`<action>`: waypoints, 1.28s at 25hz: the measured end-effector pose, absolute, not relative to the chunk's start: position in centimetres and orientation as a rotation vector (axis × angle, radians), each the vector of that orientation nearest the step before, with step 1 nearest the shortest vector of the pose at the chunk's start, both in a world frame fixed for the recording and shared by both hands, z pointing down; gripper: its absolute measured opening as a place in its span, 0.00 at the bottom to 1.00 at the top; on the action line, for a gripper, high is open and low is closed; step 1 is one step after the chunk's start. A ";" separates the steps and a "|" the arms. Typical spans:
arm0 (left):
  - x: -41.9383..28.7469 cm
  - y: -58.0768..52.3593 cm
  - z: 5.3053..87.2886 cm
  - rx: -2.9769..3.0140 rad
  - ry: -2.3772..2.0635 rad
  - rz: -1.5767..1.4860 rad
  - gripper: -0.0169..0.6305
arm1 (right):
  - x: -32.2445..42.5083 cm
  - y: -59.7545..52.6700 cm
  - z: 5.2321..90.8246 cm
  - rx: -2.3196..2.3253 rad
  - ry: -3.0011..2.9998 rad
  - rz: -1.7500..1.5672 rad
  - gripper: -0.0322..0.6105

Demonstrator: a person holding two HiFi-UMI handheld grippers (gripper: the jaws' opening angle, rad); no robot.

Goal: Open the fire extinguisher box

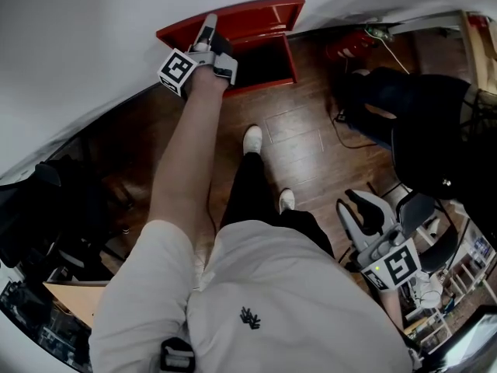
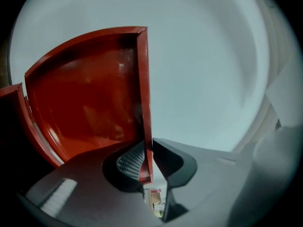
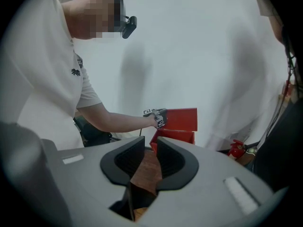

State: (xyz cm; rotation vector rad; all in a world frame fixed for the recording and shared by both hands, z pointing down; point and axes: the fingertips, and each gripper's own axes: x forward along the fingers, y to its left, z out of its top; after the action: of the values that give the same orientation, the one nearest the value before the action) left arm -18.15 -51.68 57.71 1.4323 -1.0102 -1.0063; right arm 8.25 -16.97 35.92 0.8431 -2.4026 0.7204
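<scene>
Jaws on your left gripper [image 2: 147, 148] pinched the edge of the red lid [image 2: 85, 96]; your right gripper [image 3: 150, 144] stood parted, empty.

The fire extinguisher box [image 1: 293, 61] sits on the floor [image 1: 303, 146] against the far wall [image 1: 93, 37], its lid [image 1: 260, 18] upright behind it. A fire extinguisher [image 1: 347, 49] lies to its right. The lid's left edge is between the left gripper's [image 1: 210, 22] jaws.
</scene>
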 end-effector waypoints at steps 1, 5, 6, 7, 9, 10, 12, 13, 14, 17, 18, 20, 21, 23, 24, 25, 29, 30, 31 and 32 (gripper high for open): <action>-18.3 -51.7 57.7 1.437 -1.010 -1.009 0.12 | 8.5 -16.9 36.0 0.848 -2.400 0.723 0.16; -18.5 -51.4 57.1 1.462 -1.014 -1.009 0.24 | 9.4 -16.2 36.1 0.854 -2.410 0.719 0.16; -18.4 -51.1 56.9 1.469 -1.020 -1.001 0.29 | 9.6 -15.8 36.0 0.854 -2.416 0.714 0.16; -18.3 -50.6 56.7 1.474 -1.027 -0.991 0.31 | 9.8 -15.3 36.0 0.855 -2.422 0.706 0.16; -18.0 -48.8 56.1 1.491 -1.043 -0.966 0.32 | 10.2 -14.0 35.7 0.858 -2.444 0.683 0.16; -17.9 -47.8 55.6 1.508 -1.052 -0.954 0.32 | 10.4 -13.4 35.6 0.858 -2.462 0.666 0.16; -17.5 -45.3 53.9 1.567 -1.069 -0.924 0.32 | 10.8 -12.0 35.4 0.853 -2.509 0.623 0.16; -17.1 -43.7 53.0 1.609 -1.076 -0.901 0.32 | 11.1 -11.2 35.2 0.849 -2.532 0.601 0.16; -16.5 -41.9 52.0 1.657 -1.079 -0.874 0.32 | 11.5 -10.2 35.1 0.845 -2.552 0.580 0.16; -13.4 -34.8 48.5 1.794 -1.039 -0.803 0.32 | 13.1 -6.4 34.6 0.833 -2.605 0.515 0.16; -12.0 -32.1 47.1 1.818 -1.002 -0.808 0.31 | 13.8 -5.1 34.6 0.831 -2.626 0.487 0.16; -9.7 -26.7 44.5 1.888 -0.959 -0.812 0.29 | 15.4 -2.3 34.8 0.829 -2.675 0.424 0.16; -9.0 -24.1 43.5 1.958 -0.976 -0.783 0.28 | 16.3 -0.8 35.1 0.822 -2.698 0.394 0.16; -7.6 -18.3 41.5 2.107 -1.032 -0.695 0.28 | 18.0 2.3 35.6 0.785 -2.732 0.344 0.16; -6.7 -15.0 40.4 2.161 -1.046 -0.654 0.28 | 18.8 4.1 35.7 0.763 -2.742 0.327 0.16; -5.6 -11.6 39.5 2.203 -1.048 -0.614 0.27 | 19.5 5.8 35.7 0.745 -2.748 0.314 0.16; -2.9 0.4 36.2 2.356 -1.063 -0.434 0.27 | 20.5 10.9 34.7 0.700 -2.787 0.287 0.16; -2.4 2.9 35.2 2.397 -1.072 -0.398 0.27 | 20.5 11.9 34.2 0.687 -2.800 0.278 0.16; -1.9 5.2 34.1 2.437 -1.079 -0.364 0.26 | 20.4 12.8 33.6 0.673 -2.809 0.269 0.16; -1.3 7.4 33.0 2.473 -1.080 -0.331 0.26 | 20.1 13.8 33.1 0.660 -2.818 0.262 0.16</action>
State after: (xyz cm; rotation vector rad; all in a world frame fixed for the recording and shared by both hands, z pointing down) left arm -1.31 7.45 33.01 2.4733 -1.0795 -0.3308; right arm 20.14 13.76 33.06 0.6598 -2.8181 0.2619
